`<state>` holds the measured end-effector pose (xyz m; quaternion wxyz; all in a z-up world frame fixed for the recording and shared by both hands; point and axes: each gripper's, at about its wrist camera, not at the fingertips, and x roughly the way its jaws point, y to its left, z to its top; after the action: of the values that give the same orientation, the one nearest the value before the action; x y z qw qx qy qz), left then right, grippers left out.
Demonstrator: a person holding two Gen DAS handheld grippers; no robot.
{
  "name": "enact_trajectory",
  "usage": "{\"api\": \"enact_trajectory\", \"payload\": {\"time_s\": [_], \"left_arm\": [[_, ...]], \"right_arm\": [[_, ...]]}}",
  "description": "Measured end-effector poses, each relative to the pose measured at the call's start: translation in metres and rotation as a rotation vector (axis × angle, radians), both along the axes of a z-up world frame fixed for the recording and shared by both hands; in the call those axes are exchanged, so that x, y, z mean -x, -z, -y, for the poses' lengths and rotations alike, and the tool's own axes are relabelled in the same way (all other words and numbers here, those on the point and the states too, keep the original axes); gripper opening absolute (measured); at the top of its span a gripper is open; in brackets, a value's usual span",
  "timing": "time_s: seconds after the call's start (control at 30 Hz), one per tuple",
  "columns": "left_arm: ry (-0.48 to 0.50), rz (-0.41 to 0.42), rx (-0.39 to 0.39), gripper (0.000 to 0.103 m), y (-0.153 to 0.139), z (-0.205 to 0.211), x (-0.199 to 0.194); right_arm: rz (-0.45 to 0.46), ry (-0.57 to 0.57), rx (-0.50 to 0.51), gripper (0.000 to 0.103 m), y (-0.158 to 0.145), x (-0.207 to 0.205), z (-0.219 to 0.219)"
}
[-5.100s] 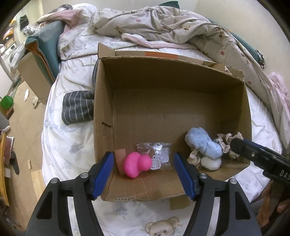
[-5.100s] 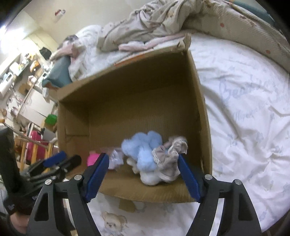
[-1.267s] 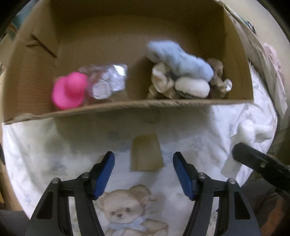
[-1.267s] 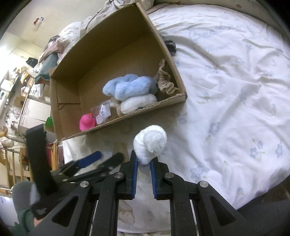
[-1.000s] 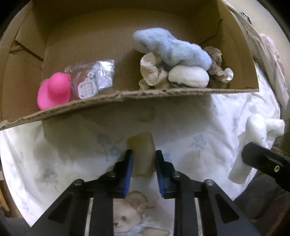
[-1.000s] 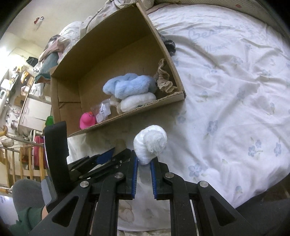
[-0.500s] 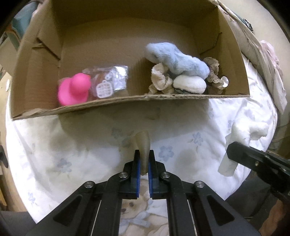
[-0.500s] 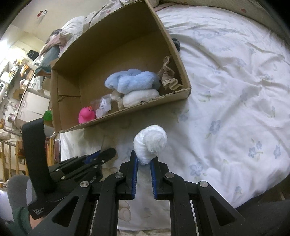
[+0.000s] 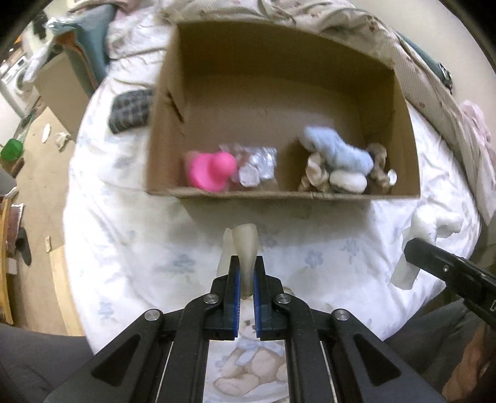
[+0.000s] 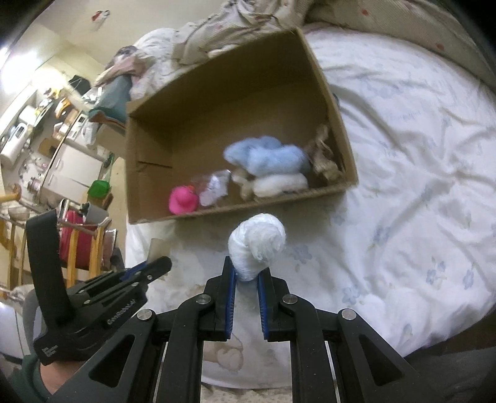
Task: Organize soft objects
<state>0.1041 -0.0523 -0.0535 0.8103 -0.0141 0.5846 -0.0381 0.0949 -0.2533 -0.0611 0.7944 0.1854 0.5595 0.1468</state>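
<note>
My left gripper (image 9: 245,263) is shut on a flat beige piece (image 9: 245,245) and holds it above the bed sheet, in front of the cardboard box (image 9: 173,108). My right gripper (image 10: 246,269) is shut on a rolled white sock (image 10: 257,245), also held above the sheet before the box (image 10: 338,124). In the box lie a pink duck (image 9: 210,170), a clear plastic packet (image 9: 257,167), a fluffy blue item (image 9: 338,148), a white bundle (image 9: 347,181) and beige frilly cloth (image 9: 316,173). The right gripper's tip and sock show at the left view's right edge (image 9: 421,229).
The box sits on a white flowered bed sheet (image 10: 418,155) with a teddy bear print (image 9: 248,369). A crumpled quilt (image 9: 341,18) lies behind the box. A dark striped cloth (image 9: 130,108) lies left of it. The floor and furniture (image 10: 62,148) are beyond the bed's left edge.
My left gripper closed on the beige piece and lifted it off the sheet. Both grippers have risen and tilted so the box is seen from higher. The right gripper kept its sock.
</note>
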Motion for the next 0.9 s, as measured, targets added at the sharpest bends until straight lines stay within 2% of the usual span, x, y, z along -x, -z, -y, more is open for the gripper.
{"api": "enact_trajectory", "payload": {"time_s": [0.2, 0.47, 0.67, 0.8, 0.9], "left_arm": [[-0.025, 0.076, -0.011, 0.006, -0.047, -0.015, 0.0], [-0.023, 0.164, -0.006, 0.006, -0.084, -0.022, -0.012], [-0.009, 0.204, -0.006, 0.006, -0.09, -0.017, -0.031], [0.01, 0.256, -0.033, 0.006, -0.09, -0.011, -0.041], [0.014, 0.249, -0.041, 0.006, -0.082, -0.01, -0.051]], "right_arm": [[0.062, -0.044, 0.005, 0.015, -0.03, -0.008, -0.005], [0.15, -0.103, 0.027, 0.015, -0.064, -0.019, -0.012], [0.202, -0.111, 0.001, 0.015, -0.073, -0.04, -0.019], [0.199, -0.097, -0.026, 0.015, -0.064, -0.058, -0.024], [0.19, -0.088, -0.033, 0.015, -0.051, -0.069, -0.027]]}}
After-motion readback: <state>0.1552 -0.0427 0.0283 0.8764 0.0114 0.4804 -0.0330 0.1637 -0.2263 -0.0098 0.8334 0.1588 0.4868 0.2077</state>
